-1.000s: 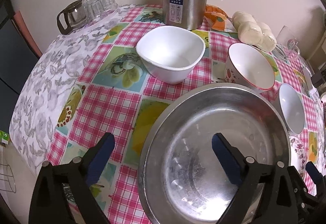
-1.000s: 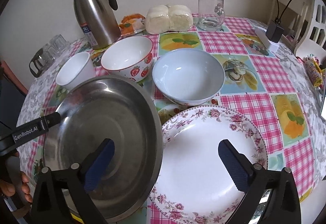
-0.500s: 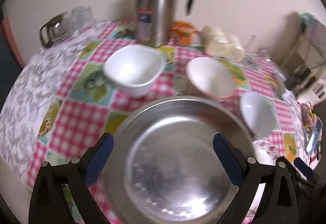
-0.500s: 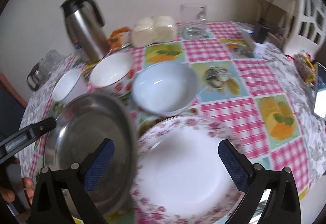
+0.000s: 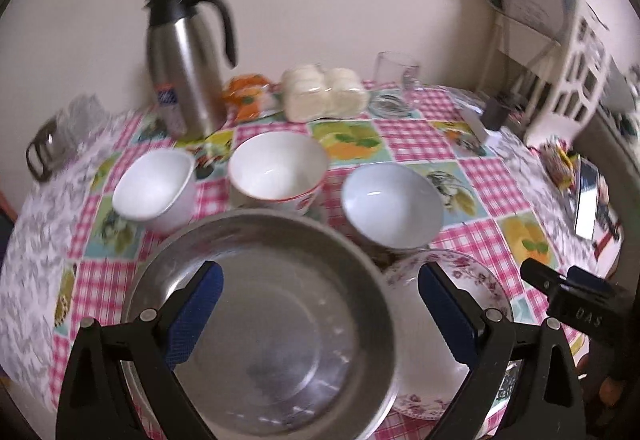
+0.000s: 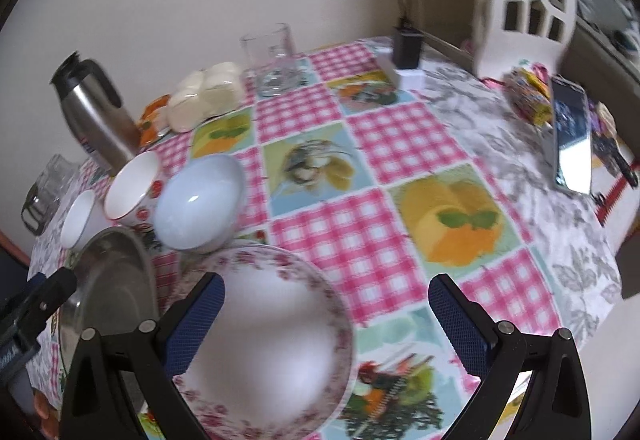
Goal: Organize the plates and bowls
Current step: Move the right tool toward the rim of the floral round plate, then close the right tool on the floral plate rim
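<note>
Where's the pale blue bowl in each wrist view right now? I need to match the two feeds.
Left wrist view: the pale blue bowl sits right of centre, behind the floral plate.
Right wrist view: the pale blue bowl sits left of centre, just behind the floral plate.
Shared landmark: the strawberry bowl stands immediately to its left in both.

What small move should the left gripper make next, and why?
Probably lower and close on the near rim of the steel pan: the left gripper is open and empty above it, and the pan overlaps the floral plate, which the open right gripper faces.
</note>
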### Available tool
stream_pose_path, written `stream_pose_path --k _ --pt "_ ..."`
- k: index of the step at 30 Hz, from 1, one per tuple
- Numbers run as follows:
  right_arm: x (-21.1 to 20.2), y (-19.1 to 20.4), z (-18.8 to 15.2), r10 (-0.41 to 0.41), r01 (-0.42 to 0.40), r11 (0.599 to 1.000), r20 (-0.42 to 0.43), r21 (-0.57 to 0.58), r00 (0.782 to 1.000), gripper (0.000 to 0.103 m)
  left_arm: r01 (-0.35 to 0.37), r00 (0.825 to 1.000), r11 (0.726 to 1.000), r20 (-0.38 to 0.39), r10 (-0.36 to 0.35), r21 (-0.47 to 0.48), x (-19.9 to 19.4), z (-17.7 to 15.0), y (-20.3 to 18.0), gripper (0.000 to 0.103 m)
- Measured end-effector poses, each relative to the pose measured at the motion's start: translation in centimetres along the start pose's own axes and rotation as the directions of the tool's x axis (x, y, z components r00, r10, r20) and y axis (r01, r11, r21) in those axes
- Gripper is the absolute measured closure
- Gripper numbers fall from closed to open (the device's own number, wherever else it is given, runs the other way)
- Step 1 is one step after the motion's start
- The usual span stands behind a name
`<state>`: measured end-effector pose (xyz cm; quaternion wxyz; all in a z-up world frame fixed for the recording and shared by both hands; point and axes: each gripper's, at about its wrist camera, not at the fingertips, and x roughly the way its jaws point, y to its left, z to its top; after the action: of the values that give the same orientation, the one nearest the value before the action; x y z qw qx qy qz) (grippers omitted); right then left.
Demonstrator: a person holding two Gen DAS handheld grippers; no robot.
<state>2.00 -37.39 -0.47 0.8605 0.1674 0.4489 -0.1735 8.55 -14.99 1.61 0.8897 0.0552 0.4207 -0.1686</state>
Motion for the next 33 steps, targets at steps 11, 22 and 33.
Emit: stream_pose_path --k 11,22,33 --pt "1.8 -2.4 -1.3 -0.020 0.021 1.000 -0.086 0.008 0.996 0.000 0.022 0.999 0.998 -0.043 -0.019 0.063 1.0 -1.0 -4.4 0.005" --pt "4.6 -2.1 -2.7 0.021 -0.016 1.000 -0.200 0.027 0.980 0.003 0.038 0.987 0.999 -0.155 -0.037 0.006 3.3 -2.1 -3.8 0.006" --pt "6.2 -2.4 -3.4 0.090 -0.068 0.994 -0.265 0.090 0.960 0.065 0.079 0.983 0.997 -0.167 -0.077 0.004 3.6 -2.1 -4.0 0.025"
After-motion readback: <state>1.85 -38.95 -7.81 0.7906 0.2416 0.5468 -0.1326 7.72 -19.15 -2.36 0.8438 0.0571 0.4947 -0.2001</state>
